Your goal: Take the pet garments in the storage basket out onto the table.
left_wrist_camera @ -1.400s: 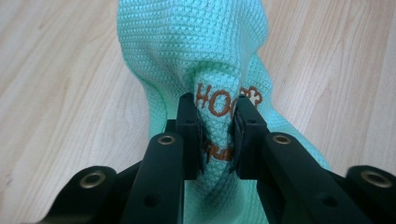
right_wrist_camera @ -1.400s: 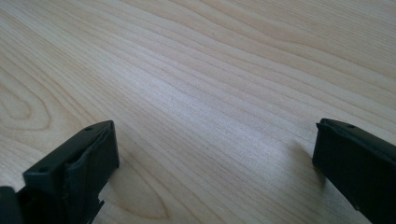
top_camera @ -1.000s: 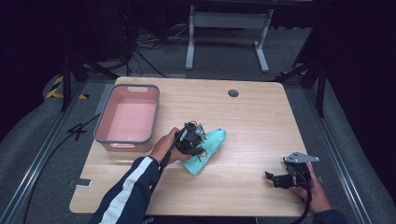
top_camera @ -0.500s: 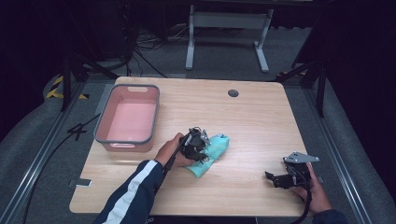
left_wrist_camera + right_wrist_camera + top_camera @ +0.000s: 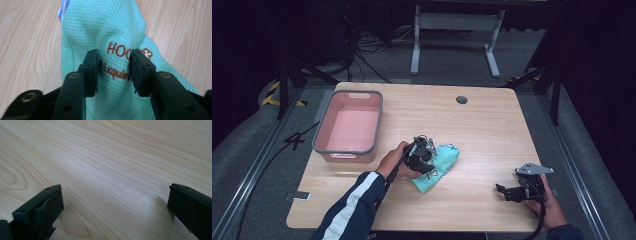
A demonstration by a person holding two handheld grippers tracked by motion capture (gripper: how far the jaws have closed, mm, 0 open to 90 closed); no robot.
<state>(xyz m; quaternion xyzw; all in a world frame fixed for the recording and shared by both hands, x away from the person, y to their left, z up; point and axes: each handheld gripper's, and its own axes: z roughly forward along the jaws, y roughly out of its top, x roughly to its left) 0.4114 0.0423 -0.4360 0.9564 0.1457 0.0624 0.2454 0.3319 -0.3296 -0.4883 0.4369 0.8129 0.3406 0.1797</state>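
Leftmost, a pink bin (image 5: 348,128) sits at the surface's (image 5: 492,130) left edge; mid-surface, the left claw (image 5: 113,71) pinches a fold of teal cloth (image 5: 105,32), best lifted slowly; the right claw (image 5: 512,192) rests open near the right front corner.

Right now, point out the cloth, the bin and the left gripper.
cloth (image 5: 100,30), left gripper view, bare mesh above the lettering.
bin (image 5: 377,120), high view, right rim.
left gripper (image 5: 113,72), left gripper view, midway between fingertips.

Mint-green cloth (image 5: 105,27), pink bin (image 5: 348,127)
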